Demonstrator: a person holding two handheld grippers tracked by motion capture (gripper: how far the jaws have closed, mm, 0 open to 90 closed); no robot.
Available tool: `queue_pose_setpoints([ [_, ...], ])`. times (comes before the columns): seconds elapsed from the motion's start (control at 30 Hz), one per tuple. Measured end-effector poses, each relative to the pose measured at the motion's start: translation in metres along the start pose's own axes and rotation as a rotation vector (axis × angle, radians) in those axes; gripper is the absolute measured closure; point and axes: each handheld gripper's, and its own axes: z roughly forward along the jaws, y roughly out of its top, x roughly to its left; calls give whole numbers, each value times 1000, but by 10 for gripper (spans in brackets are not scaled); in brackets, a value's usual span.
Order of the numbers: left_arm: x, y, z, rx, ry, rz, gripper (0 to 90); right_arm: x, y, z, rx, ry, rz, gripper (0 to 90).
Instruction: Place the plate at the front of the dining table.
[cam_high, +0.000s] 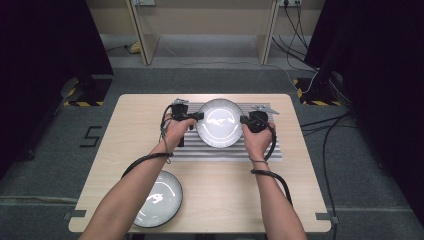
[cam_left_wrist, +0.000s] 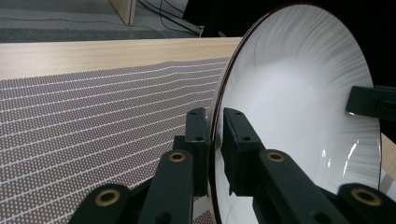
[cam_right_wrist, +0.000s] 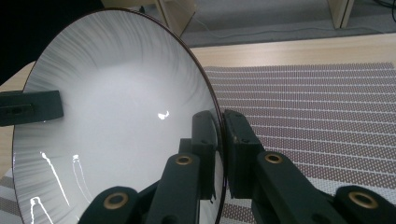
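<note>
White dark-rimmed plate (cam_high: 219, 122), glossy, face up over the striped mat (cam_high: 280, 142), rim pinched at opposite sides.

left gripper (cam_high: 196, 116): black body, grey three-cornered plate on top, black looped cable.
right gripper (cam_high: 243, 120): black, brass-ringed pivots.
forearms: bare, no sleeves.

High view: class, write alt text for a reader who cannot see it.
Two hand-held grippers, left gripper and right gripper, clamp opposite rims of a white plate above a striped mat. A second plate sits near the wooden table's front edge.
</note>
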Motion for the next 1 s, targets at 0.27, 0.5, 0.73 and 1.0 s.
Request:
queue_pose_setpoints([
  [0.27,6,-9,12,30,43,-36,796,-5,-4,16,45,3,28,837],
  [0.5,10,-13,20,37,56,-57,793,-7,-7,25,68,-6,39,836],
  [0.73,11,-18,27,47,70,-65,789,-10,-9,31,76,-20,46,838],
  [1.0,12,-19,35,59,94,-50,783,-13,-12,38,75,-39,81,832],
])
